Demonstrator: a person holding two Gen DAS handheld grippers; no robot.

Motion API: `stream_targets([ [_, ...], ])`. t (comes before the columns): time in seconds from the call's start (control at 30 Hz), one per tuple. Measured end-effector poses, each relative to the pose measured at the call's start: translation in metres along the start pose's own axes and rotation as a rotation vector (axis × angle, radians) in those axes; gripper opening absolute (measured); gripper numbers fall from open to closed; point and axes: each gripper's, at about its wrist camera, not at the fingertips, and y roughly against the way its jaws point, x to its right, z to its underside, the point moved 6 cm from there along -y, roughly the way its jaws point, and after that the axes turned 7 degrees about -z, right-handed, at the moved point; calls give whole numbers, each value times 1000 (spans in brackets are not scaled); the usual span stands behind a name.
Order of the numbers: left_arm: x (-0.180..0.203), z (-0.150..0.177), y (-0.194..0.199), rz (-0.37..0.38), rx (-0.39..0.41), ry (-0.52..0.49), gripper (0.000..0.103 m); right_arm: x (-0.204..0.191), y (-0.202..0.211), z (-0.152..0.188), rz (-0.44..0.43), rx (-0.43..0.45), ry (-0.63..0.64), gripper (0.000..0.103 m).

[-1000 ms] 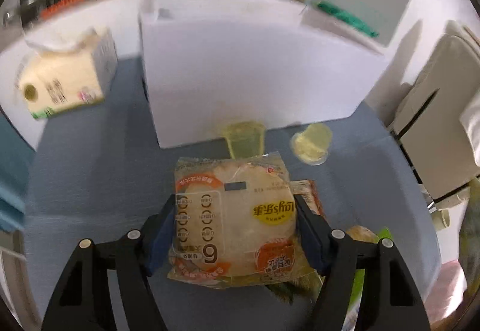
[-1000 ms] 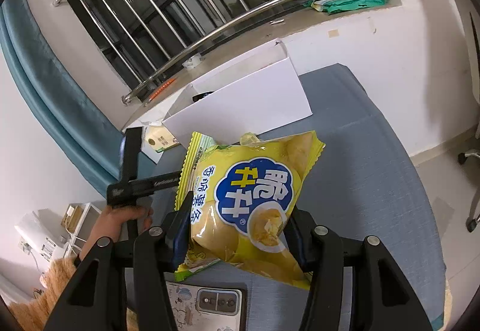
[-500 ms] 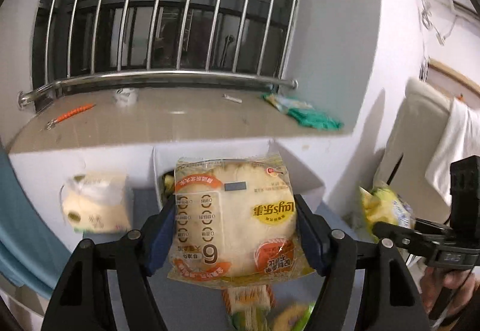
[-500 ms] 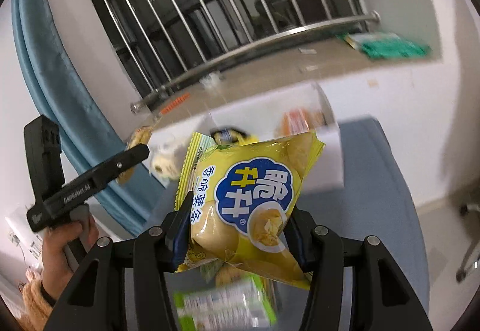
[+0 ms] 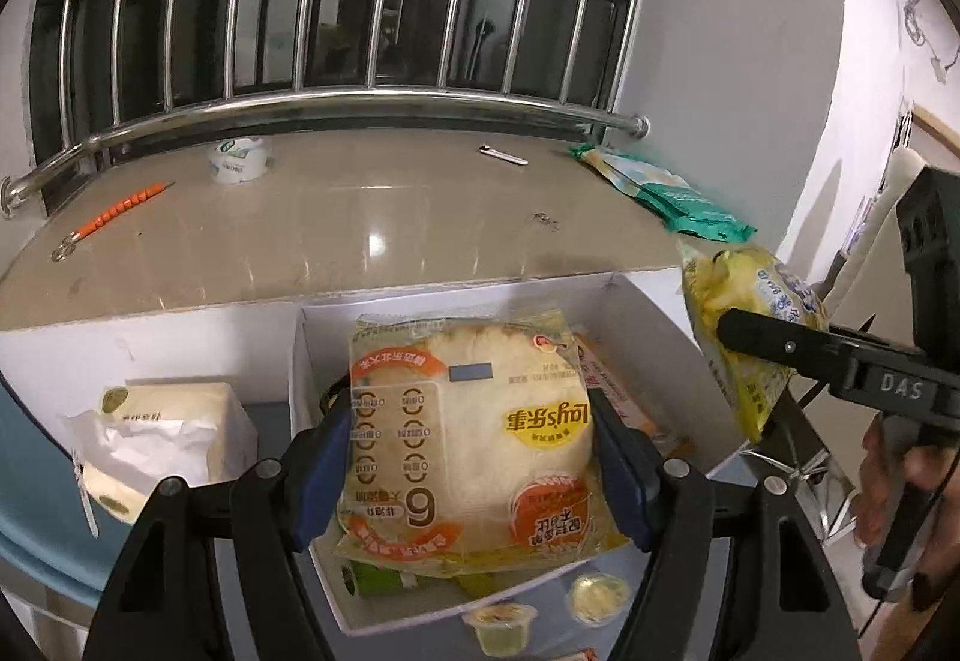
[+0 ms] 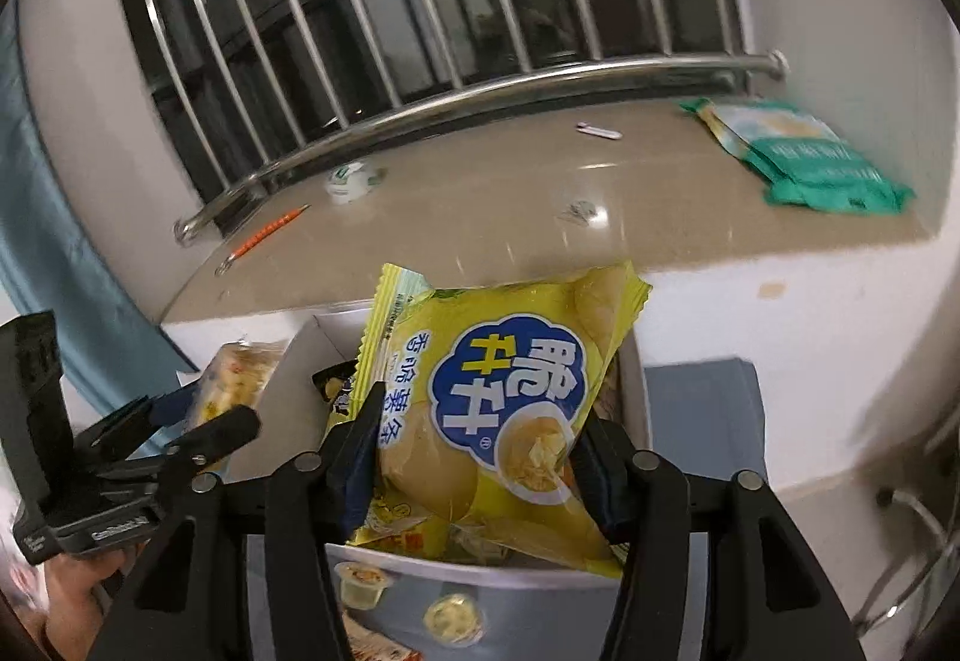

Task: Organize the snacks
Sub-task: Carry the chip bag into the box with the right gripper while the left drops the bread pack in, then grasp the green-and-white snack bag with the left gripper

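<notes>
Two grippers, each with a snack pack between its jaws, above a white box.

Left gripper (image 5: 468, 457) — blue pads against both sides of a clear-wrapped bread pack (image 5: 468, 439), jaws just eased wider, pack not dropped; right gripper (image 6: 474, 457) — pads flanking a yellow chip bag (image 6: 498, 403), jaws likewise just widened, bag between them. Both packs hang over the open white box (image 5: 672, 325), which holds other wrapped snacks. Two jelly cups (image 5: 498, 628) sit on the blue tabletop (image 6: 702, 421) just outside the box's near wall; tissue pack (image 5: 168, 433) to its left. Stone windowsill (image 5: 360, 235) behind — green packet (image 5: 678, 199), orange pen (image 5: 120, 211).
</notes>
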Motion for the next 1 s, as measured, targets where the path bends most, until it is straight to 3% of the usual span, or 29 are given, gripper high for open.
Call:
stream_targets([
  [0.07,-5,4,-8,-27,-39,4,103,1,-7,0,-25,-16,-6,87],
  [0.1,-7,6,-10,-19,-52,12,103,3,-10,1,-47,-23,-23,103],
  [0.17,-8,11,-9,25,-63,18,103,9,-7,3,-31,-3,-56,103],
  [0.33,-9,19,4,-15,-51,-30,103,15,9,5,-32,56,-88,103],
  [0.6,0,34,60,23,0,-62,103,-15,48,22,-59,109,9,103],
  [0.77,8,61,113,53,58,-108,103,-42,86,64,-107,139,72,103],
  [0.9,22,105,154,106,82,-126,103,-55,113,105,-148,142,85,103],
  [1.0,35,143,165,134,48,-163,103,-61,135,140,-157,162,86,103],
])
